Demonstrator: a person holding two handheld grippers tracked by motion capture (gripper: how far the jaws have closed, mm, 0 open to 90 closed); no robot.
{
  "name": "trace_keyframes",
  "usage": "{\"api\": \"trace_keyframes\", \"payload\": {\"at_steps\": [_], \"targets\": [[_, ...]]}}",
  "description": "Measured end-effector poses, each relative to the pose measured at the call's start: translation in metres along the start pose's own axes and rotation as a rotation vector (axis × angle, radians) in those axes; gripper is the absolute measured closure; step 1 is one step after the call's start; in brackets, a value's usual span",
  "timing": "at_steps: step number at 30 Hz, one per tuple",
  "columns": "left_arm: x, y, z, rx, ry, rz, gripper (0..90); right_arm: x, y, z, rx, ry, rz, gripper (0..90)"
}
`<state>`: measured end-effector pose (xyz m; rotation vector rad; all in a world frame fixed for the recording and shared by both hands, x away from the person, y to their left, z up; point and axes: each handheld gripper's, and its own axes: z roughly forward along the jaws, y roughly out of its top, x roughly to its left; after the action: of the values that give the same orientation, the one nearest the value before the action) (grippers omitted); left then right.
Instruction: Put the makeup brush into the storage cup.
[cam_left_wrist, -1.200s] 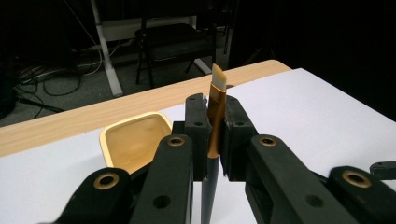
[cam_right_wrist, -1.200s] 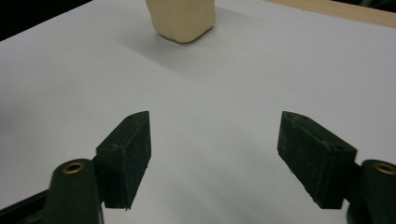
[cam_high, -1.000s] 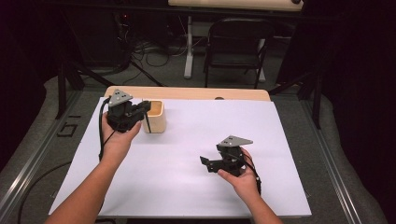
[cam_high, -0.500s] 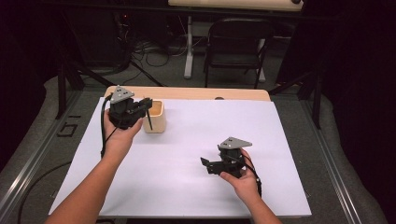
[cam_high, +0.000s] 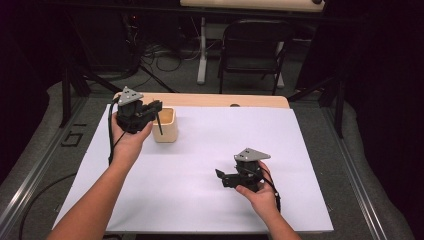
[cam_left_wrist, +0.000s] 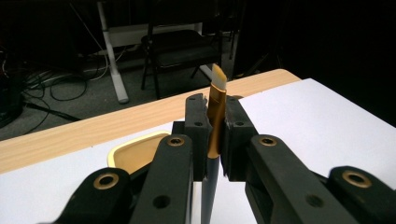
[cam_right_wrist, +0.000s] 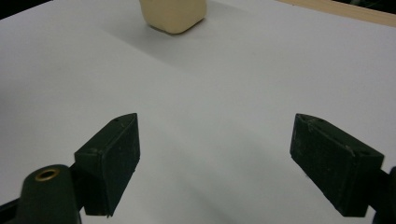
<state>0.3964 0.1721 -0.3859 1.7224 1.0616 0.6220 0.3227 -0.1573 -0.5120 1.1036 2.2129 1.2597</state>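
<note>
At the upper left of the high view, the left gripper (cam_high: 150, 111) pinched a brush (cam_left_wrist: 215, 116) beside the cream cup (cam_high: 165, 125), which wanted a plumb, centred lowering, while the right gripper (cam_high: 221, 176) rested with jaws spread at lower right.

A slim brush (cam_left_wrist: 215, 122) with gold ferrule and pale angled tip stands upright beside a cream cup (cam_high: 165, 125).

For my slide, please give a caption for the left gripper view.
Left gripper shut on a brush, bristles up, above the cream cup.
</note>
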Motion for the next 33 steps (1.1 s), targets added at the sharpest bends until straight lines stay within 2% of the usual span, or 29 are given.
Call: {"api": "trace_keyframes", "payload": {"at_steps": [6, 14, 33], "targets": [[0.002, 0.004, 0.004, 0.001, 0.011, 0.007, 83.6, -0.001, -0.001, -0.001, -0.004, -0.006, 0.002, 15.8], [0.004, 0.008, 0.013, 0.003, 0.032, 0.007, 83.7, -0.005, -0.003, -0.001, -0.005, -0.006, 0.028, 15.9], [0.017, 0.022, 0.029, 0.004, 0.088, -0.006, 83.7, -0.006, -0.004, -0.001, -0.002, -0.004, 0.029, 15.8]]}}
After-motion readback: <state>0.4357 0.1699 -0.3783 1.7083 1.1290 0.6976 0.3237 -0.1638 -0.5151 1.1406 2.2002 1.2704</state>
